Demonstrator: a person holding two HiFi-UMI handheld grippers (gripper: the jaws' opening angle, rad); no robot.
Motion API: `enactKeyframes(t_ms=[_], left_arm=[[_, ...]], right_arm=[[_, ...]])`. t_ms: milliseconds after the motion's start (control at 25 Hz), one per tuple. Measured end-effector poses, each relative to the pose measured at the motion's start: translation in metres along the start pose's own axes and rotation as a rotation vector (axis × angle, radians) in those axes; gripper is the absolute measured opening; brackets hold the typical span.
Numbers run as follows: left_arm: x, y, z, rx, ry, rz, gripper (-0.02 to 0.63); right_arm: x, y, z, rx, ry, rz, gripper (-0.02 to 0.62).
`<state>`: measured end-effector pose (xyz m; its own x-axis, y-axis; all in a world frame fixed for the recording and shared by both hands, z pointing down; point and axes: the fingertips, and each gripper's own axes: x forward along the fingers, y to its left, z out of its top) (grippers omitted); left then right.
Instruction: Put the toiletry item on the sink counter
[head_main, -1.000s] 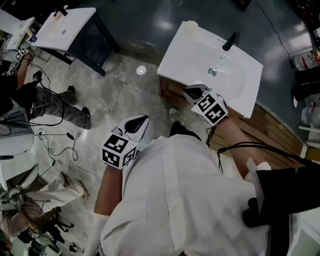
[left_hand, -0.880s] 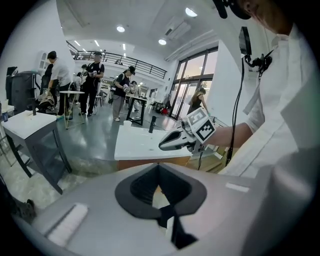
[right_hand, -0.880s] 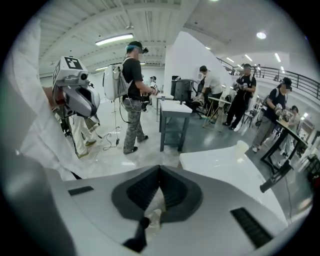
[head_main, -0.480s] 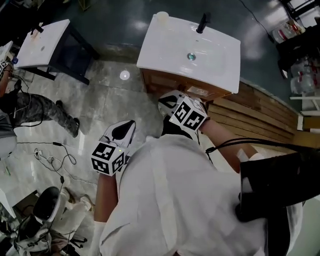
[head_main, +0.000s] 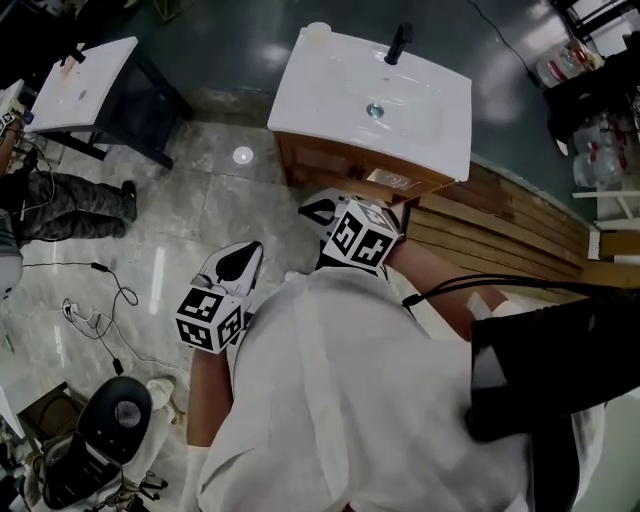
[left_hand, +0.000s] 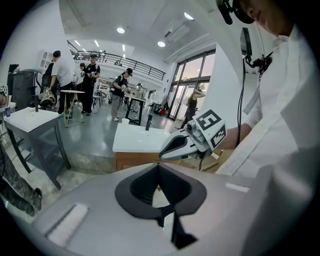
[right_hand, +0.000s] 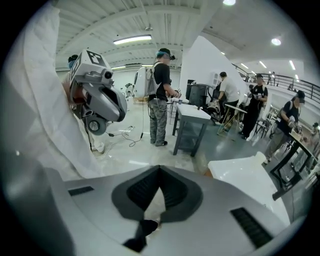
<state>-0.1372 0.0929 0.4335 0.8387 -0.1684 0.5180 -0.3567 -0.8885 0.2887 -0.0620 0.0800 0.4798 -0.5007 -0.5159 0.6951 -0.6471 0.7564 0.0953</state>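
From the head view, my left gripper (head_main: 245, 262) hangs at about nine o'clock from my white cotton shirt (head_main: 340, 400), over the glossy marbled floor (head_main: 200, 200), and it carries nothing. My right gripper (head_main: 318, 210) sits at about twelve o'clock, just short of the sink counter (head_main: 330, 90), a smooth white rectangular slab on a wooden cabinet (head_main: 330, 165). A black tap (head_main: 398, 45) stands at the slab's far edge. A small pale round cup (head_main: 318, 32), the only toiletry-like thing I can see, stands on the corner at roughly eleven o'clock, well apart from both grippers. Ribbed wooden planks (head_main: 510, 225) lie at three o'clock.

In the left gripper view, my left gripper (left_hand: 158, 167) has its black ribbed pads pressed together at the tips, with nothing between them. My right gripper (left_hand: 192, 142) crosses at one o'clock, a grey wedge with a checkered cube. Behind it are the sink counter (left_hand: 135, 137), the tap (left_hand: 148, 121) and the cup (left_hand: 125, 120).

In the right gripper view, my right gripper (right_hand: 159, 170) is likewise closed and empty. My left gripper (right_hand: 100, 95) shows at ten o'clock. The sink counter (right_hand: 245, 175) is at four o'clock, with the cup (right_hand: 260, 157) on its corner, and a boxy grey table (right_hand: 192, 117) stands at twelve o'clock.
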Motion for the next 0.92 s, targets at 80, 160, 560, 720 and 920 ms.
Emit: enactKeyframes(t_ms=[80, 160, 560, 720, 920], left_arm=[[-0.003, -0.001, -0.003, -0.005, -0.003, 0.005, 0.006], [-0.005, -0.001, -0.003, -0.007, -0.005, 0.012, 0.006], [-0.006, -0.006, -0.008, -0.01, -0.009, 0.025, 0.006], [-0.001, -0.014, -0.01, -0.006, -0.01, 0.022, 0.006], [0.004, -0.009, -0.008, -0.012, -0.002, 0.013, 0.006]], right_arm=[[0.0, 0.005, 0.001, -0.006, 0.0, 0.009, 0.005], [0.001, 0.009, 0.003, -0.014, -0.001, 0.017, 0.005], [0.001, 0.018, 0.004, -0.038, -0.012, 0.034, 0.005], [-0.004, 0.02, -0.003, -0.038, -0.016, 0.031, 0.005], [-0.001, 0.014, -0.001, -0.031, -0.013, 0.033, 0.005]])
